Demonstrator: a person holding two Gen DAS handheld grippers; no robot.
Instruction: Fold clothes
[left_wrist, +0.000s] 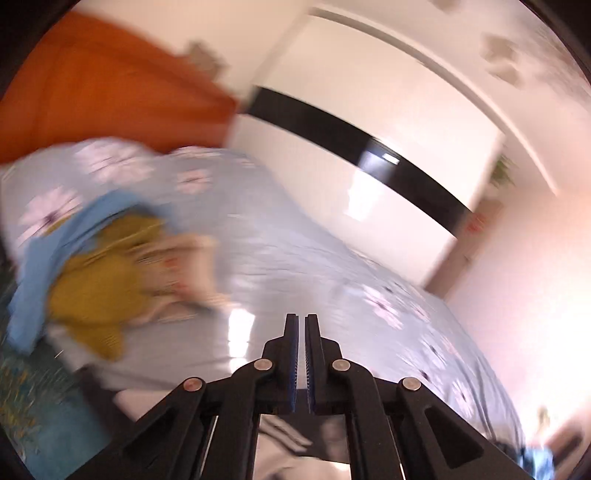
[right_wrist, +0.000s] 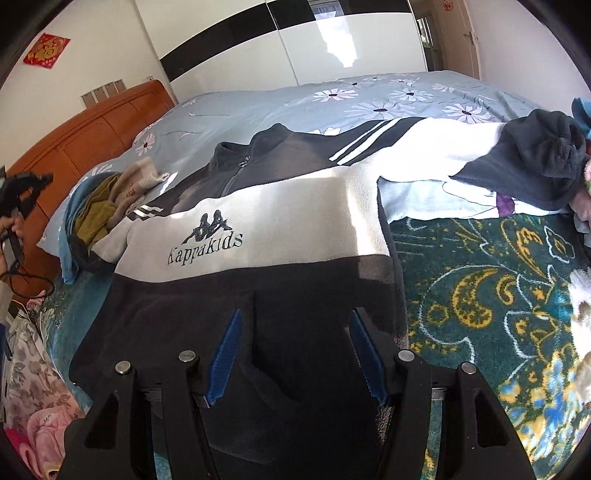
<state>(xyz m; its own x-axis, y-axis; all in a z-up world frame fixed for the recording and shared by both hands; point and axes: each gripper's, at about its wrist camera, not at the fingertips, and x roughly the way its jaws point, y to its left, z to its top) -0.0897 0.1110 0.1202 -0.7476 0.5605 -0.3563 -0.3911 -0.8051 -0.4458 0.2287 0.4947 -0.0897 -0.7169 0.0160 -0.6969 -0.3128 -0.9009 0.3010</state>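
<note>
Fleece, thick and limp, makes up the black-and-white jacket (right_wrist: 258, 221) lying spread flat on the bed (right_wrist: 258, 99), one sleeve stretched toward the right. It looks light and floppy, so a pinch at the hem corners or sleeve cuff should carry it. Right gripper (right_wrist: 295, 354) hovers over the dark hem, fingers spread, nothing between them. Left gripper (left_wrist: 301, 350) is pressed together, apparently empty, though that view is blurred.

The left wrist camera looks along its gripper (left_wrist: 301, 321) across the bed (left_wrist: 332, 266), tilted and blurred, toward the wardrobe (left_wrist: 351, 110), while the right wrist camera hangs close above the jacket (right_wrist: 258, 229), angled downward; both share the bed, headboard (right_wrist: 92, 122) and wardrobe.
</note>
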